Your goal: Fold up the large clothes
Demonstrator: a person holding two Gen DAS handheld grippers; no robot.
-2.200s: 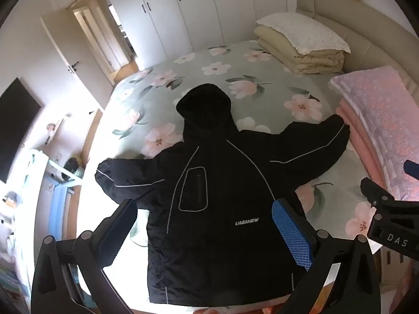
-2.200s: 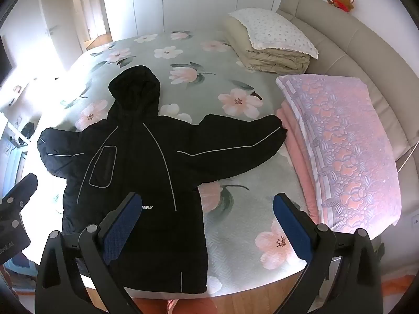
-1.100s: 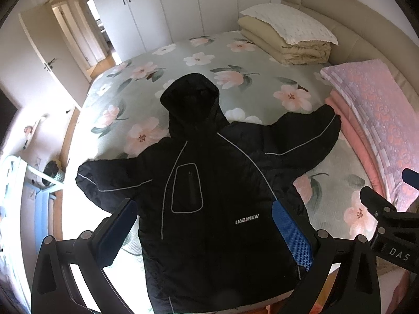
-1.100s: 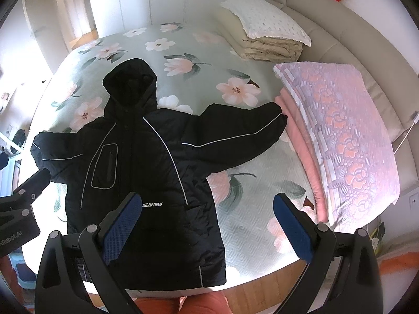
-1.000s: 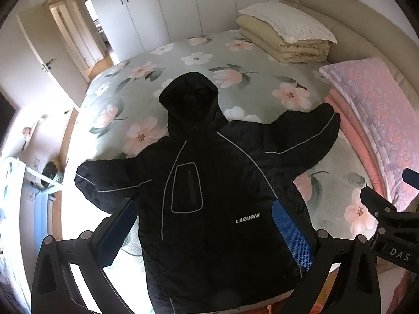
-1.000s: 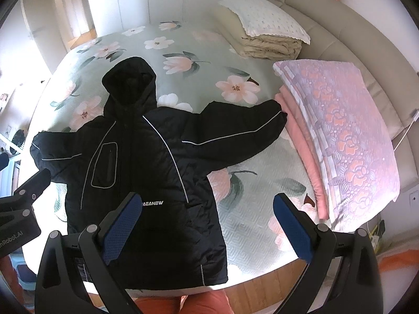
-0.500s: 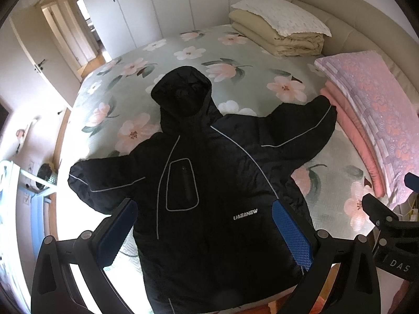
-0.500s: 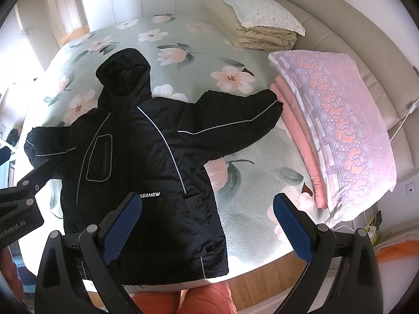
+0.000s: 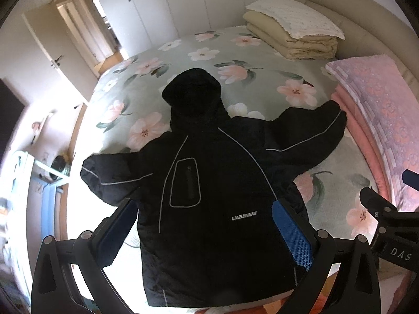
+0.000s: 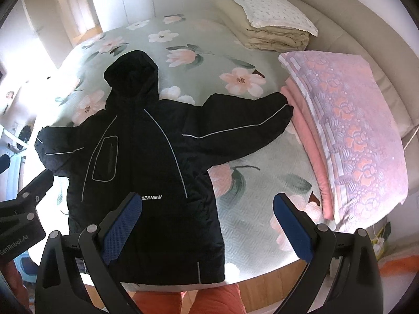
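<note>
A black hooded jacket (image 9: pixel 214 183) (image 10: pixel 146 162) with thin grey piping lies flat and face up on the floral bed (image 9: pixel 262 60) (image 10: pixel 209 41), both sleeves spread out and the hood pointing toward the far side. Its hem reaches the bed's near edge. My left gripper (image 9: pixel 204 233) hovers open high above the jacket's lower body, holding nothing. To the right, my right gripper (image 10: pixel 208 223) hangs open above the jacket's right hem and the bare bedspread beside it. Each gripper's body shows at the edge of the other's view.
A folded pink patterned blanket (image 9: pixel 379 99) (image 10: pixel 348 128) lies along the bed's right side, touching the jacket's right cuff. A beige folded quilt with a white pillow (image 9: pixel 290 34) (image 10: pixel 267 23) sits at the far end. White wardrobes (image 9: pixel 183 7) stand behind. A person's orange-clad legs (image 10: pixel 209 301) show below.
Both grippers have risen and drawn back a little, so the jacket sits smaller and lower in view. The jacket has not moved and both grippers stay open.
</note>
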